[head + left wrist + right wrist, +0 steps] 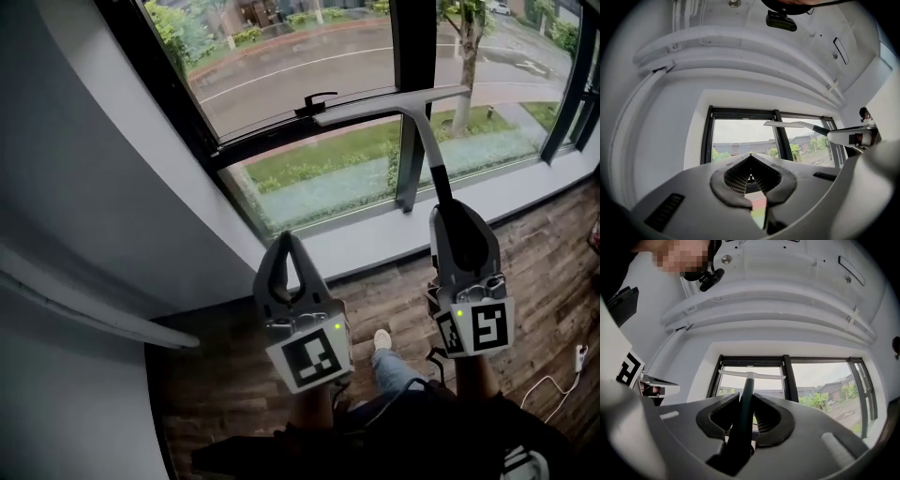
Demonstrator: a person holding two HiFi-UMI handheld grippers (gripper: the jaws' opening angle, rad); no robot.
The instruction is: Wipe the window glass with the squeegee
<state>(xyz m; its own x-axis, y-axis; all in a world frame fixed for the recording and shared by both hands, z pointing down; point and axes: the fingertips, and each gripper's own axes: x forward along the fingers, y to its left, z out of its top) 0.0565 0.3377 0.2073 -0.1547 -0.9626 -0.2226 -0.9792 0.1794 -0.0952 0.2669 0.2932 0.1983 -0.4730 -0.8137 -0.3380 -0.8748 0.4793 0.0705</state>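
right gripper (454,211) holds squeegee (394,103) up by the window glass (281,66)
its jaws pinch the dark handle; left gripper (284,239) is pressed together with nothing in it.

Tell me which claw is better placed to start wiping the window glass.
Right. The right claw is shut on the dark handle of the pale T-shaped squeegee, whose blade is raised toward the window glass. The left claw is shut on nothing, apart from the squeegee.
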